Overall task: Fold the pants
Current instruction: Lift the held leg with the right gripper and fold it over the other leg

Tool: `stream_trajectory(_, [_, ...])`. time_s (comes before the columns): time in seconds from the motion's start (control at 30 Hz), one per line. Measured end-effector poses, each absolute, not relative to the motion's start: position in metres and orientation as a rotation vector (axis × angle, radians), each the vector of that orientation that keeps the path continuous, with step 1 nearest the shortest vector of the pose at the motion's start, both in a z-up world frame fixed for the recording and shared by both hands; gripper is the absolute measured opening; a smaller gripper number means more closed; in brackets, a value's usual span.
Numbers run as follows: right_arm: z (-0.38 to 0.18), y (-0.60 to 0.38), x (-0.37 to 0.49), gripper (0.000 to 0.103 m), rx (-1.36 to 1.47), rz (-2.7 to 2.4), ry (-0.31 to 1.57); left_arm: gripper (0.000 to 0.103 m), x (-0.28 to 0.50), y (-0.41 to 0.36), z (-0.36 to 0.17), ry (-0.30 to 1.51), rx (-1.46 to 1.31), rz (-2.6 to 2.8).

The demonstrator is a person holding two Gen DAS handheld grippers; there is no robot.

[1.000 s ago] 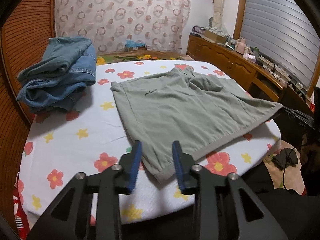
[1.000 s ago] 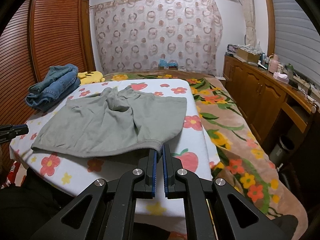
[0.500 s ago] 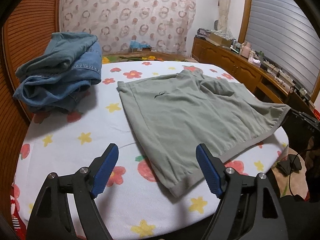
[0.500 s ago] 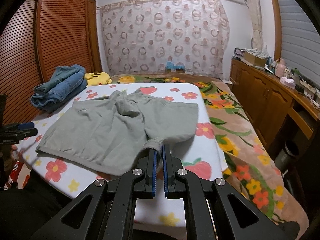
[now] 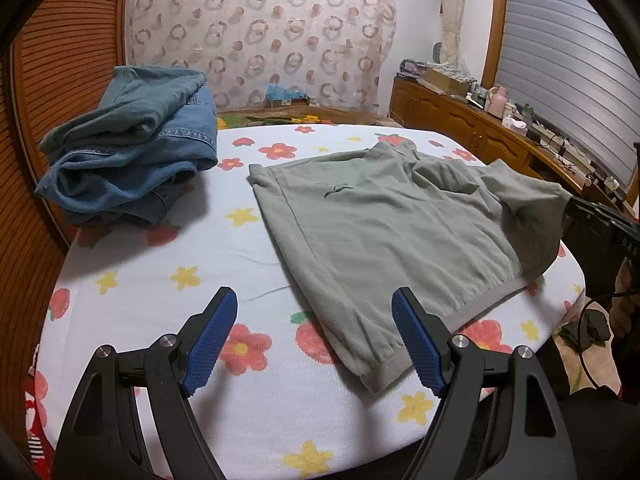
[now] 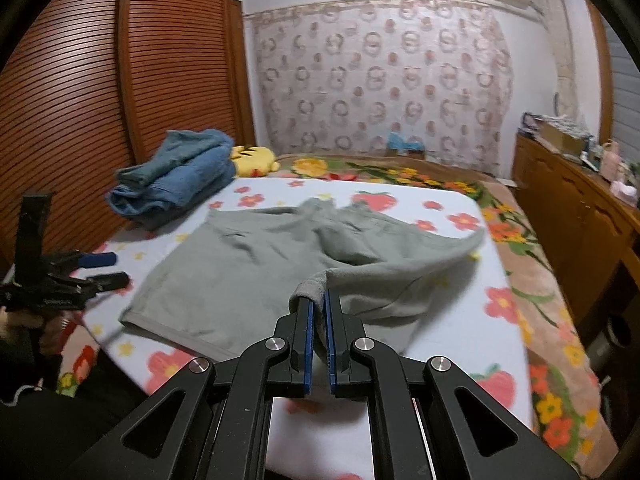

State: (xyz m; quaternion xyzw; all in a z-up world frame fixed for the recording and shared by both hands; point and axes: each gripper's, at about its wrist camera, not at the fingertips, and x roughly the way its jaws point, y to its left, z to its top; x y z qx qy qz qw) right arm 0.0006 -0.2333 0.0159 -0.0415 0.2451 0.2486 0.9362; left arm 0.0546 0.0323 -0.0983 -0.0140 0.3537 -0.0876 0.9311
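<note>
Grey-green shorts (image 5: pixel 384 228) lie spread on the flowered sheet. My left gripper (image 5: pixel 316 338) hangs open just above the sheet, straddling the near waistband corner (image 5: pixel 384 372) without touching it. My right gripper (image 6: pixel 318 308) is shut on the opposite waistband corner (image 6: pixel 310 290) and holds it lifted off the bed, so that side of the shorts (image 6: pixel 256 264) curls up and over toward the middle. From the right wrist view the left gripper (image 6: pixel 100 268) shows at the far left edge.
A heap of blue jeans (image 5: pixel 132 152) lies at the far left of the bed against the slatted wooden doors (image 6: pixel 80 92). A yellow plush toy (image 6: pixel 252 158) sits behind it. A wooden sideboard (image 6: pixel 576 208) with clutter runs along the right wall.
My left gripper opened wide, let go of the near waistband corner and drew slightly back. My right gripper lifted its corner and carried it leftward over the shorts.
</note>
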Motion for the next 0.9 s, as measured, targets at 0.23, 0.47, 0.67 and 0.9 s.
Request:
stream_trajectory(0.23, [0.021,-0.202,0.019,0.005,-0.119,0.636,0.495,0.08,0.051,0.039,-0.093,0.707,-0.024,-0.163])
stream_trajectory(0.47, [0.016,-0.184,0.034,0.005,-0.145,0.763,0.509,0.08,0.048,0.048,-0.088,0.696,-0.033,-0.141])
stream_trajectory(0.67, [-0.005,-0.192,0.057,0.005,-0.169,0.779,0.571,0.08,0.051,0.046,-0.085,0.692,-0.028,-0.14])
stream_trajectory(0.9, [-0.015,-0.221,0.074,0.023,-0.175,0.72,0.606,0.08,0.06,0.031,-0.088,0.709,-0.022,-0.168])
